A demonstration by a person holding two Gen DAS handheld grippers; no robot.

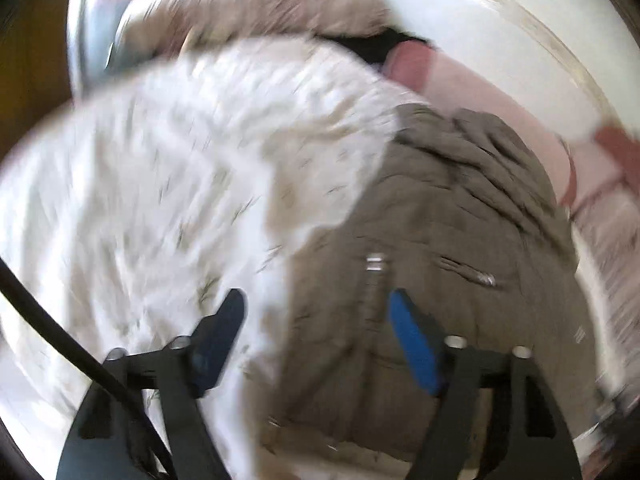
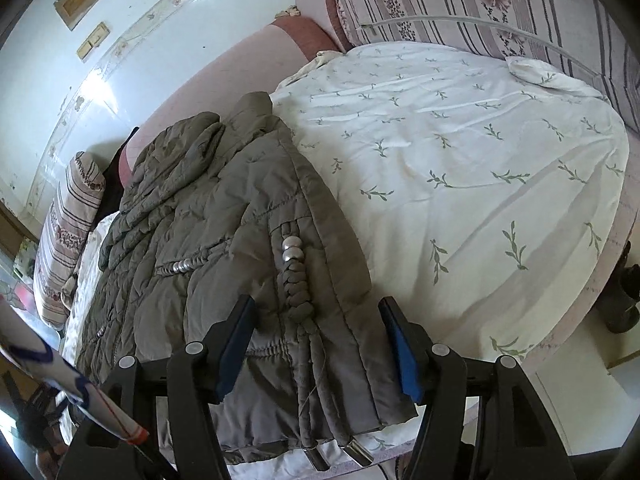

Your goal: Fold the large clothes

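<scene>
An olive quilted jacket lies folded on a white bedcover with green sprigs, its drawcords and metal beads facing up. My right gripper hovers low over the jacket's near hem, its blue-padded fingers straddling that hem without visibly pressing it. The left wrist view is smeared by motion. There my left gripper stands open above the line where the jacket meets the bedcover, with nothing pinched between its fingers.
Striped floral pillows lie at the bed's far end and its left side. A pale wall runs behind the bed. Dark boots stand on the floor at right. A white and blue object crosses the lower left corner.
</scene>
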